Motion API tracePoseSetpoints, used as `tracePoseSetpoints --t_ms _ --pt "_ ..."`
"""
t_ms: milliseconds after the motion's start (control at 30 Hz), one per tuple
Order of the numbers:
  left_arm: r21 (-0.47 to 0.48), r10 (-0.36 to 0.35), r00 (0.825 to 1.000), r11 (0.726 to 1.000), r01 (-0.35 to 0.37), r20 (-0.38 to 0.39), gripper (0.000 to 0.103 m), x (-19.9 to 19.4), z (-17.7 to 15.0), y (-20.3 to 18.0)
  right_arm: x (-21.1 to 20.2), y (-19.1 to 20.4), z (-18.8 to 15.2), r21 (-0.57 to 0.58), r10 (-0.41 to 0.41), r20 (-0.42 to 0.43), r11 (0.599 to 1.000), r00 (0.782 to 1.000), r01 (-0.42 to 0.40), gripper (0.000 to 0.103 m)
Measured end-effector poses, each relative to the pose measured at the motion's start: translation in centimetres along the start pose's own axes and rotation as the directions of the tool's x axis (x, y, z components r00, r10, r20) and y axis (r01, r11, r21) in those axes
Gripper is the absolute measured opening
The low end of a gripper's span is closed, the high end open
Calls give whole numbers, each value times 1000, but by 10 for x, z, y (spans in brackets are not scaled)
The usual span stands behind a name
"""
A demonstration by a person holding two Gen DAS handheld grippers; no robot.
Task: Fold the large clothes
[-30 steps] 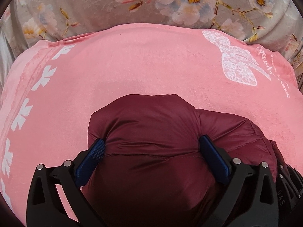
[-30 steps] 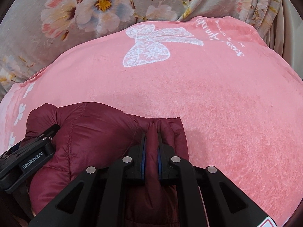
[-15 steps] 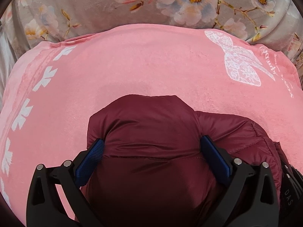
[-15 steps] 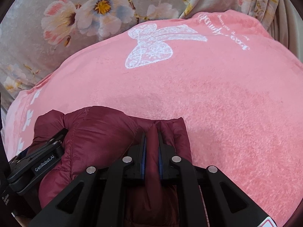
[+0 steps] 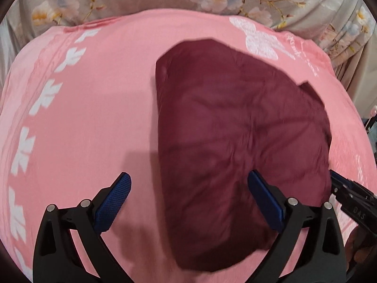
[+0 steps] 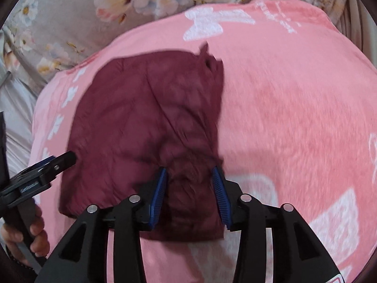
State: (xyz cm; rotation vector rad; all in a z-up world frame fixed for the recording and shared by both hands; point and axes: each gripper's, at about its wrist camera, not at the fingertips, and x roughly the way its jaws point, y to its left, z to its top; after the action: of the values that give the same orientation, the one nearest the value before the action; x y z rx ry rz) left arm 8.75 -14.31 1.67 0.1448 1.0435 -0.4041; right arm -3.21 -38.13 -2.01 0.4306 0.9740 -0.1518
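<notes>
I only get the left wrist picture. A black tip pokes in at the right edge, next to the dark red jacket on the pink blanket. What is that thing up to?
Observer: That is the right gripper. Its jaws are opening, with a bunched fold of the maroon jacket between them.
Operator: And what carries the claw I'm looking along? I see only its two blue fingers.
Observer: A person's hand is wrapped around the handle of the left gripper; it shows at the lower left corner of the right wrist view.

Soft even light, motion blur (fisheye-bent, dark-vignetted edges)
</notes>
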Motion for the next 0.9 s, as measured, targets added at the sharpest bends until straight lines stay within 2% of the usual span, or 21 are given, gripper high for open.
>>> tracePoseSetpoints --t_ms 33,100,133,233,333,400,467,667,900 --pt "5 16 1000 1000 -16 -15 96 3 -8 1 0 -6 -4 32 24 0 999 1000 -24 41" --pt "-13 14 1000 1000 -15 -25 97 4 -18 5 0 -11 -6 59 50 -1 997 999 -50 32" --pt "-25 11 1000 1000 -11 -27 97 4 -20 9 -4 -13 -7 67 62 10 996 998 -62 23" --pt "-23 23 999 999 -23 -23 97 2 -22 11 -13 -5 -9 25 27 28 999 999 -28 14" --pt "-11 47 999 999 -47 -15 97 0 -26 9 -26 -4 -12 41 14 59 999 998 -16 8" --pt "-12 54 998 998 -54 -16 97 -1 -28 8 -29 1 -12 24 -7 66 1000 998 5 8" --pt "-16 49 999 999 -49 -18 97 0 -29 9 -18 -1 -13 13 -25 38 1000 999 25 8" --pt "-6 57 998 998 -57 -13 97 -2 -34 7 -2 -7 -18 17 -31 12 999 999 30 10" --pt "-2 68 998 998 -68 -10 97 -2 -38 7 -2 -10 -23 19 -28 18 999 999 28 10"
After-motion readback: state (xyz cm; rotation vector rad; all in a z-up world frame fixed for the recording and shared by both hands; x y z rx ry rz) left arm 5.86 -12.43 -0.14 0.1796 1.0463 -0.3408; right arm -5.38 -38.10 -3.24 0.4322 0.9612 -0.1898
